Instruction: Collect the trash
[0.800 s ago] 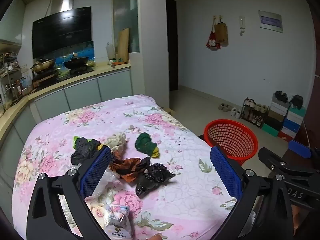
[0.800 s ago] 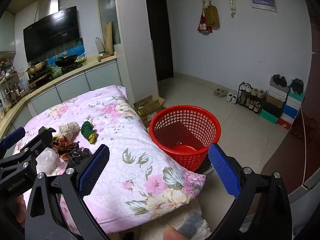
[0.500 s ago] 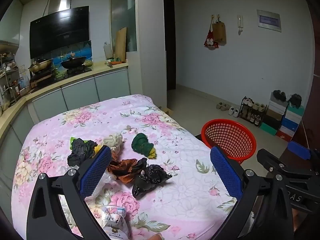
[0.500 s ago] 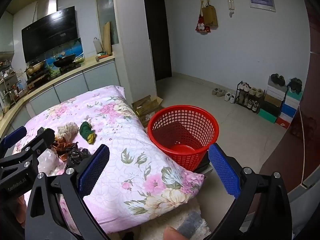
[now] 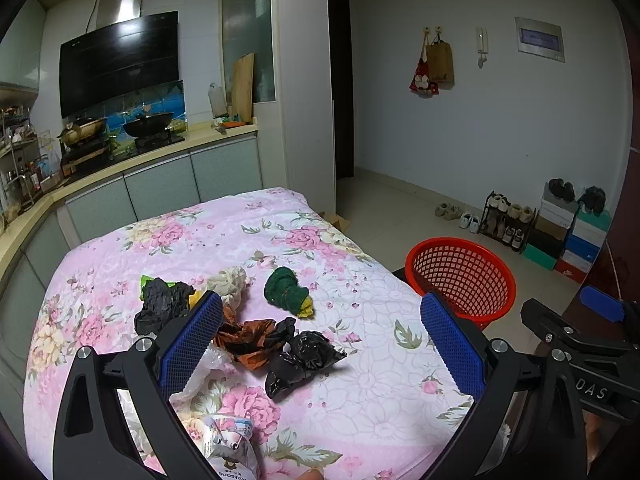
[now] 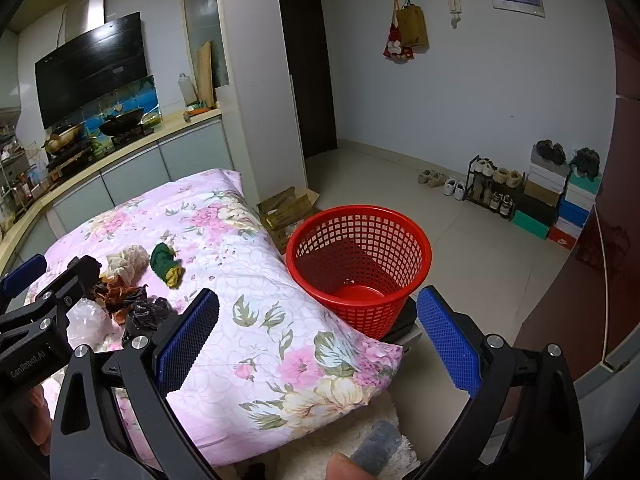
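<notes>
Trash [image 5: 256, 336] lies beyond the wide-spread left gripper [image 5: 320, 340].

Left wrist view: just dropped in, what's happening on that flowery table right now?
A person holds both grippers with jaws open and empty. The left gripper hovers above a pile of crumpled trash on the floral cloth: a black bag, a brown wrapper, a green wad. The red basket beside the table holds none of it; the right gripper faces it.

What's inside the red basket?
Nothing shows inside the red basket: just its bare red bottom. The near wall hides a little of the floor, and all the trash is on the floral cloth.
</notes>
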`<state>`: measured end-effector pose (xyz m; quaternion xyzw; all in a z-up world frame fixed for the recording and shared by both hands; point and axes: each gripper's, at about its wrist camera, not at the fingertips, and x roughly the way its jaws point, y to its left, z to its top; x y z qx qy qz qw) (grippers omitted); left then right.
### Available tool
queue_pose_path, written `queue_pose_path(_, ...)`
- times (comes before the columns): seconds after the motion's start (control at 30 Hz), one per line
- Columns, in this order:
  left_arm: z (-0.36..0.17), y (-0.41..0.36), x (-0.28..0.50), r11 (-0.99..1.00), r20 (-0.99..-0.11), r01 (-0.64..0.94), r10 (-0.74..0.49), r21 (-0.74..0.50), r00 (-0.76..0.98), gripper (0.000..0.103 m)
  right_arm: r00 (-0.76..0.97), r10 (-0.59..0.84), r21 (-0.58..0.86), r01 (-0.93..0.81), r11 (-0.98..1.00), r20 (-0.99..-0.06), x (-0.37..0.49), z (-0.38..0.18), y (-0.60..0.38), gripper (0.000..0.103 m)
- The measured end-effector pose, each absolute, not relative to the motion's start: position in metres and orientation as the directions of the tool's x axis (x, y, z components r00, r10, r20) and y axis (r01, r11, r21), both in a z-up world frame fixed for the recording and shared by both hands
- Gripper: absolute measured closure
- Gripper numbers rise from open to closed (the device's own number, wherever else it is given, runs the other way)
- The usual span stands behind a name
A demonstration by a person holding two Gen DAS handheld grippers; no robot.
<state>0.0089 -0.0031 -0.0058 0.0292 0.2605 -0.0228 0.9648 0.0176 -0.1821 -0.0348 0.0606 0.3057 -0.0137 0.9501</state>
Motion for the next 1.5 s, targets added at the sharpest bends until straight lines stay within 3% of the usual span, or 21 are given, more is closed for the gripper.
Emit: queue_pose_path(1.5,-0.0058,-0.0039,0.0151,0.997,-0.504,0.053,-0.019,0.053,0.863,0.007,0.807,0.005,0.111,0.075,0.991,-0.591,0.0179,-0.0438,-0.1851,0.007)
